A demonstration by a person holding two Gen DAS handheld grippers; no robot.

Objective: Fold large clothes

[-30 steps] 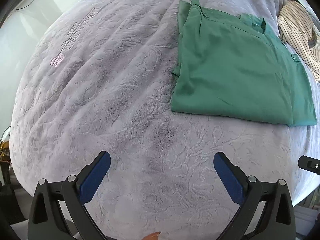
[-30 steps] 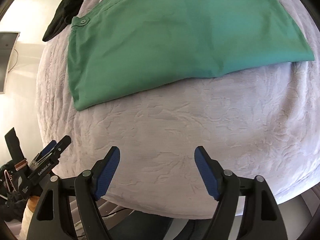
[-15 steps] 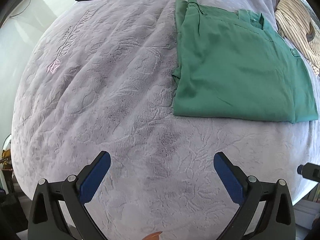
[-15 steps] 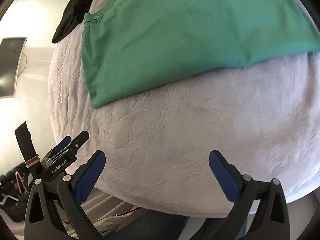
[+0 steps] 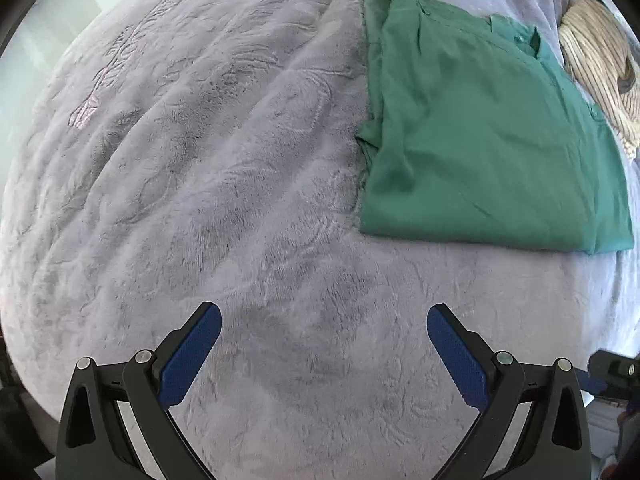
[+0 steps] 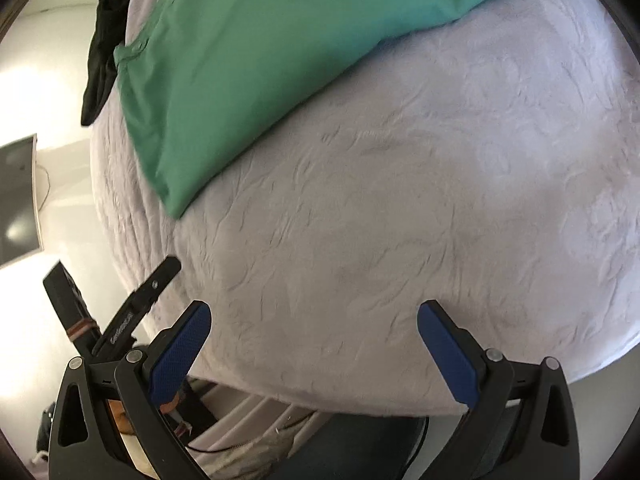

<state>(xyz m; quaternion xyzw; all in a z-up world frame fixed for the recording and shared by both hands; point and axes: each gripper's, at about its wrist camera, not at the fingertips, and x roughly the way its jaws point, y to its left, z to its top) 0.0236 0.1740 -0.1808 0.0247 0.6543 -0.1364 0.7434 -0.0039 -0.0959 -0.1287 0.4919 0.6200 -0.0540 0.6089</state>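
- The left gripper point(image 5: 324, 330) hangs over the near part of the bed with its blue-padded fingers point(image 5: 188, 356) spread wide and nothing between them.
- The right gripper point(image 6: 314, 326) is likewise released, jaws wide apart and empty, above the near edge of the bed; in its view the left gripper shows as a dark shape low on the left.
- Under both lies a grey plush blanket point(image 5: 224, 184), embossed and lightly wrinkled, covering the bed.
- Past the grippers, well apart from both, a green shirt point(image 5: 480, 144) lies folded flat on the blanket, to the right in the left wrist view and across the top point(image 6: 248, 52) in the right wrist view.
- Its near hem is a straight edge; extra folded layers bunch along its left side in the left wrist view.
- Just beyond the shirt's right side sits a striped beige garment point(image 5: 600, 64), crumpled, touching or nearly touching it.
- At the far edge of the bed lies a black garment point(image 6: 104, 52), in a heap.
- Off the bed, on the left of the right wrist view, a dark screen point(image 6: 18, 200) hangs on a pale wall.
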